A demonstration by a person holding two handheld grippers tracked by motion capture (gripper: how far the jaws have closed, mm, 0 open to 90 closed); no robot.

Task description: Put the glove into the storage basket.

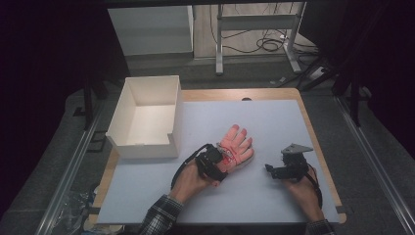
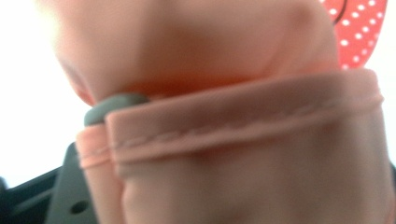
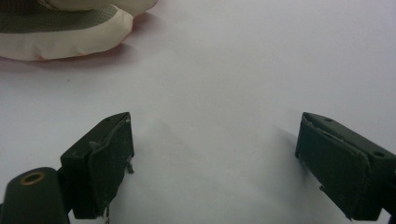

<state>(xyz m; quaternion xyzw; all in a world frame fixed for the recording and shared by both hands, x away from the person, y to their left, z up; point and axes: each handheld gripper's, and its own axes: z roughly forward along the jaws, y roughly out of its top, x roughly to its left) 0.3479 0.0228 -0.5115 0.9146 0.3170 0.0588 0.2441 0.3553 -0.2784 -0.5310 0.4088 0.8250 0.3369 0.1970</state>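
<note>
The left gripper (image 1: 219, 161) sits at the wrist end of a peach-pink fabric glove (image 1: 237, 145) and pinches its folded, stitched cuff (image 2: 243, 123), the fabric bunched over a grey jaw pad in the left gripper view. The large white-topped desk (image 1: 274, 117) carries everything. An open white rectangular box (image 1: 147, 117) stands at its far-left corner, well apart from the right gripper and near the left one. The glove lies near the middle of the desk, its long axis running from the held cuff up and away toward the far-right, fingers spread. The right gripper (image 1: 271, 170) rests toward the near-right corner, jaws spread wide and empty above bare desk; the glove lies to its left. The left hand (image 1: 191, 182) is clearly nearer, so any lift toward the box likely turns on that grip.
</note>
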